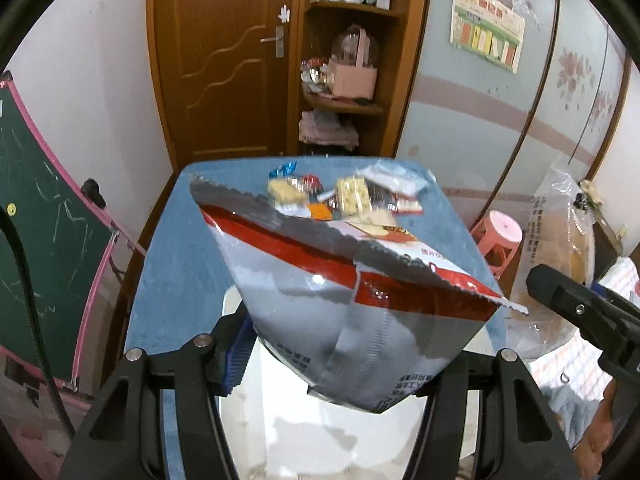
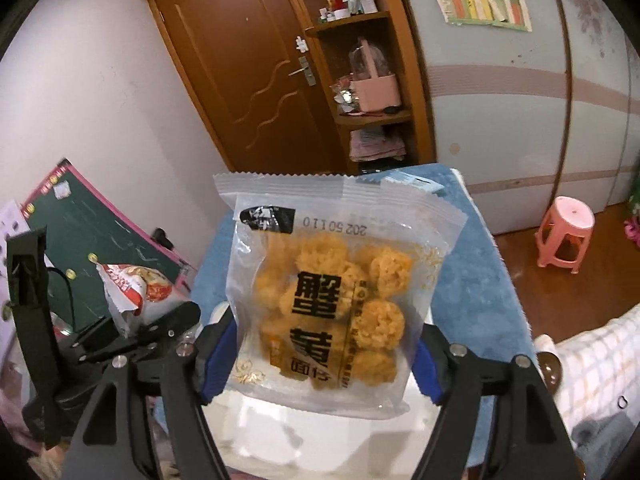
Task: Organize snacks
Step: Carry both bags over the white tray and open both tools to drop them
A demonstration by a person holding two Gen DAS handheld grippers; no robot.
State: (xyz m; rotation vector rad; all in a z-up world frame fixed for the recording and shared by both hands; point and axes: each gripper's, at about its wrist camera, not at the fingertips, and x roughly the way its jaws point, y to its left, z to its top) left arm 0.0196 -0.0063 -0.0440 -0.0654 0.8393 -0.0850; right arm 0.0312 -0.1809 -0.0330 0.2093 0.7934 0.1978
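Here the left gripper [image 1: 340,356] is clenched on a silver bag [image 1: 360,320] with a red band under its torn, saw-toothed top; the small print low on its back is too blurred to read. The bag hangs tilted above the blue table [image 1: 180,272].

The right gripper [image 2: 320,356] grasps a clear packet [image 2: 332,292] by its lower sides, blue pads against the film. The packet faces the right camera upside down in part: the stamped date reads 20250110 inverted, while large black characters 蟹黄 run down its front, with 面仔 below. Round orange-yellow puffs [image 2: 380,320] fill it. A dark logo patch sits at its upper left corner, illegible.

At the table's far end lies a heap of small snacks [image 1: 340,196]: pale crackers in clear wrap, a blue-twisted sweet, an orange sachet and a white pack with red lettering that cannot be made out. Near the table's front edge, under both bags, stands a white box [image 2: 280,428].

Beyond the table stand a brown door [image 1: 224,60] and a shelf [image 1: 344,100] with a pink basket. Right of the table, a wardrobe [image 1: 480,120] carries a poster [image 1: 486,36] with green heading, unreadable, and a pink stool [image 2: 564,232] stands on the floor. Left of the table leans a green chalkboard [image 1: 44,220] framed in pink.
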